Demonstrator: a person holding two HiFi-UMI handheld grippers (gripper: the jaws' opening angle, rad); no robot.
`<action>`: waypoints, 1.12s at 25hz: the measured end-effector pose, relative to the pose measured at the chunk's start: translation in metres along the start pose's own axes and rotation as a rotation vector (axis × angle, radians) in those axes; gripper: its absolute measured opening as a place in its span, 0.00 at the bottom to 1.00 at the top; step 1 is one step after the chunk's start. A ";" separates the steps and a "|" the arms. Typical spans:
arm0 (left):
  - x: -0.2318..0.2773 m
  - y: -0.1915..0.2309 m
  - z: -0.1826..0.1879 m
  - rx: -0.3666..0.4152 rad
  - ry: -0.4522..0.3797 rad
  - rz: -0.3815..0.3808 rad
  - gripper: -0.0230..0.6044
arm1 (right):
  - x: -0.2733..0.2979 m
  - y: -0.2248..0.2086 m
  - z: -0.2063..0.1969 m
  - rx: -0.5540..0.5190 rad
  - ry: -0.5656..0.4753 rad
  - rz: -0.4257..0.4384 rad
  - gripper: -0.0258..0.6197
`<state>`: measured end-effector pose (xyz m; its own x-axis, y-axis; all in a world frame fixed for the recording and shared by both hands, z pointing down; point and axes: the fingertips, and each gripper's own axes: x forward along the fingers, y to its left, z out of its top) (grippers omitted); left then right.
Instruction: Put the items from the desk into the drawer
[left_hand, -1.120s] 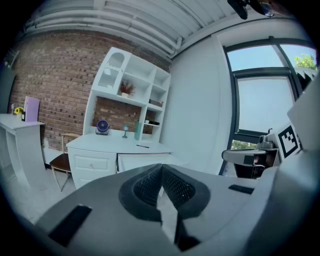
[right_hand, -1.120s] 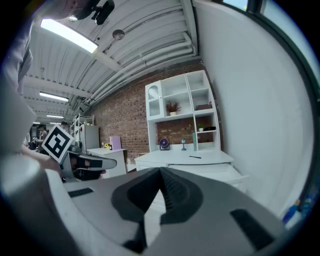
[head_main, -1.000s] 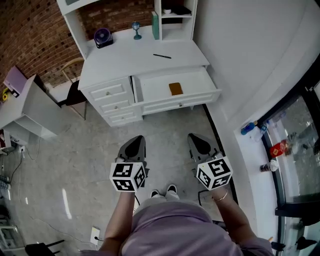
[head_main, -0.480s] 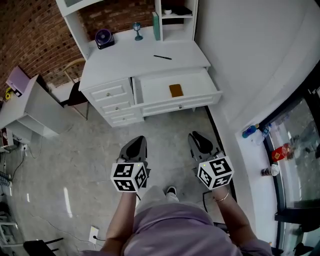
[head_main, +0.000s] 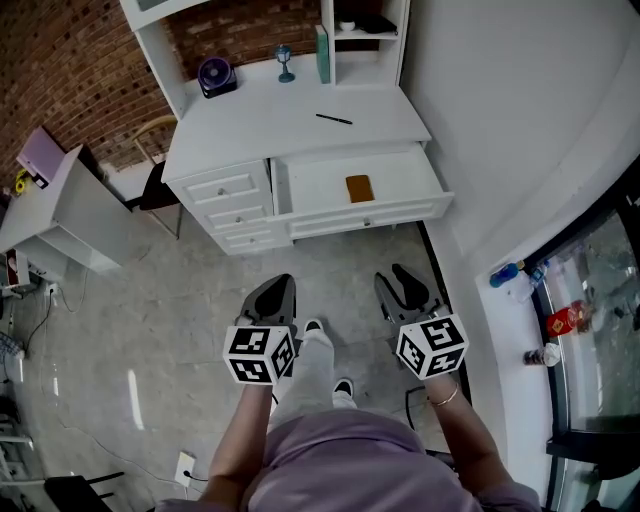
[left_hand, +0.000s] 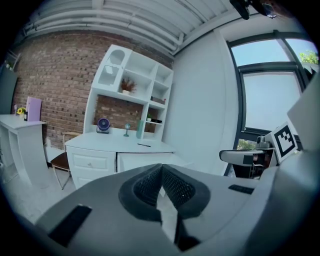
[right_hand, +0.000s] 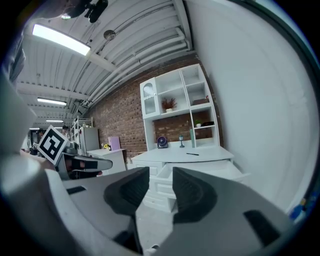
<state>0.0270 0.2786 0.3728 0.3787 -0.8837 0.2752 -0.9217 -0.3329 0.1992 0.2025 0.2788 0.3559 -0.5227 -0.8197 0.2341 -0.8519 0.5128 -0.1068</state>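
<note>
While only the head view looks into the open drawer (head_main: 400, 207), where a brown item (head_main: 359, 188) lies, every view shows the pen (head_main: 334, 119) on the desk (head_main: 250, 130), toward its right edge, lengthwise along the front edge. The left gripper (head_main: 272, 292) is pressed together and empty. The right gripper (head_main: 402, 282) has just been opening, with nothing between its jaws.

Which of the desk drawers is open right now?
The wide drawer on the right, pulled out with a brown item inside; the three small drawers beside it are shut.
</note>
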 end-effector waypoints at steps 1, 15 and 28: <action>0.005 0.003 0.000 0.000 0.004 -0.002 0.04 | 0.005 -0.002 0.000 0.002 0.004 0.000 0.25; 0.130 0.065 0.033 -0.012 0.032 -0.050 0.04 | 0.125 -0.066 0.023 0.033 0.039 -0.051 0.38; 0.229 0.144 0.072 -0.029 0.048 -0.069 0.04 | 0.244 -0.107 0.051 0.030 0.073 -0.091 0.43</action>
<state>-0.0246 0.0044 0.3971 0.4458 -0.8419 0.3041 -0.8905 -0.3827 0.2459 0.1647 0.0103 0.3750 -0.4406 -0.8410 0.3139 -0.8967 0.4284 -0.1110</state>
